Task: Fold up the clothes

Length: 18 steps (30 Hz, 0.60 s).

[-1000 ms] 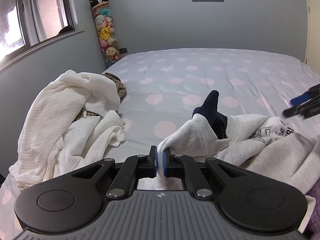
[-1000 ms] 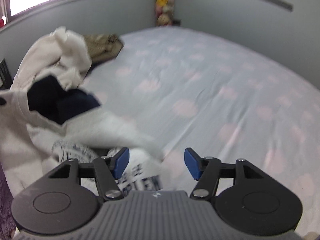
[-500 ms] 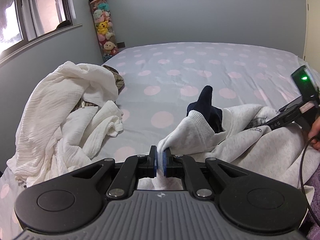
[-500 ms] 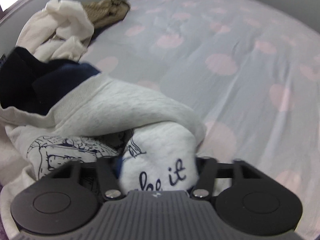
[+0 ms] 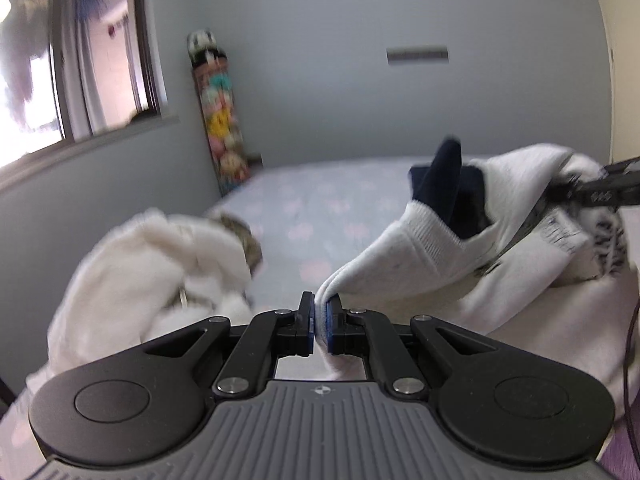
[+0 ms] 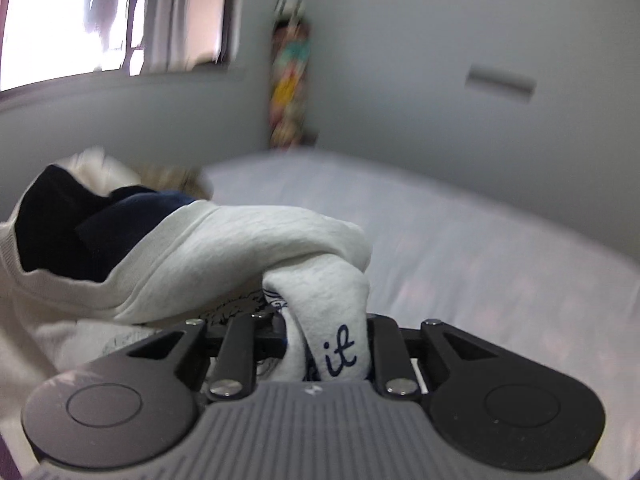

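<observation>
A grey sweatshirt (image 5: 460, 256) is held up off the bed (image 5: 320, 208) between the two tools. The left gripper (image 5: 319, 322) is clamped nearly shut on a thin edge of its ribbed hem. The right gripper (image 6: 326, 344) has just been closing, and a thick bunch of the printed front, with the letters "it", is pinched between its jaws; in the left view it is seen at 3 o'clock. A dark blue garment (image 5: 444, 192) is caught inside the sweatshirt at 1 o'clock.

The thin left pinch could be pulled free if the cloth is stretched hard. Because a wad and not an edge is held on the right, the sweatshirt may hang twisted and be laid down crooked. The blue garment may be dragged along and folded inside. A white pile (image 5: 152, 264) at 9 o'clock could be snagged.
</observation>
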Each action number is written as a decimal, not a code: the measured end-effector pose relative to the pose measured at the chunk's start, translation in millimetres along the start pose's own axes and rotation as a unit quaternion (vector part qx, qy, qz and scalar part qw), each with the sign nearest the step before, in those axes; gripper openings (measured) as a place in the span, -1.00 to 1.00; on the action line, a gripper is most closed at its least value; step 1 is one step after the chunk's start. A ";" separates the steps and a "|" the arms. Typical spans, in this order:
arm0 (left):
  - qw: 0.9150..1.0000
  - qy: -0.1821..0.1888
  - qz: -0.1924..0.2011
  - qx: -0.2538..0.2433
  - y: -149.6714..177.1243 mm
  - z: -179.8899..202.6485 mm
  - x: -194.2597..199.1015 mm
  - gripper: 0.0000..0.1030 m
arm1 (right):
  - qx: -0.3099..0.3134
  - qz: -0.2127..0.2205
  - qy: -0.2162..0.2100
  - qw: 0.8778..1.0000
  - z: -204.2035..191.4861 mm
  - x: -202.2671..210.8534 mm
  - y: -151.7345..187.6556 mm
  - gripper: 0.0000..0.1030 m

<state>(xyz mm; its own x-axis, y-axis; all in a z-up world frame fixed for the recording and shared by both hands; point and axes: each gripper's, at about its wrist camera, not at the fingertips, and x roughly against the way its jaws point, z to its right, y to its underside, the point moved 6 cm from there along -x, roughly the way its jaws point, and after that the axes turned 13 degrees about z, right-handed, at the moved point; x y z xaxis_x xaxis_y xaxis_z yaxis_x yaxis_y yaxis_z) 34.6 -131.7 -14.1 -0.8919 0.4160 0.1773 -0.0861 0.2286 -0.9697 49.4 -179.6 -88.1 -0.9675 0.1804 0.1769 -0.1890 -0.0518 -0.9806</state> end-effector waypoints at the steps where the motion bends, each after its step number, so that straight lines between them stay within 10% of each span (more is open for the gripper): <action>1: 1.000 -0.004 0.014 0.002 -10.0 -1.6 1.1 -0.93 | 0.007 0.025 0.010 1.000 3.7 8.3 -15.5 -0.58; 7: 0.999 -0.035 0.035 0.002 -24.5 -12.6 0.5 -0.93 | 0.037 0.040 -0.004 0.999 -2.8 45.6 -38.4 -0.55; 18: 0.987 -0.011 -0.162 -0.007 87.1 -4.5 -18.8 -0.93 | 0.050 -0.175 -0.130 0.975 -76.0 82.1 93.9 -0.48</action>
<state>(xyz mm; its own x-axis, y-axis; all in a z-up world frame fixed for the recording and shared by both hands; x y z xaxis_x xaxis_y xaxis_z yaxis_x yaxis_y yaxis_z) 45.9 -115.7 -101.1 -0.8274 0.3005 0.4744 -0.3627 0.3590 -0.8600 -35.1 -95.0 -172.1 -0.8477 -0.0506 0.5280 -0.5187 -0.1292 -0.8451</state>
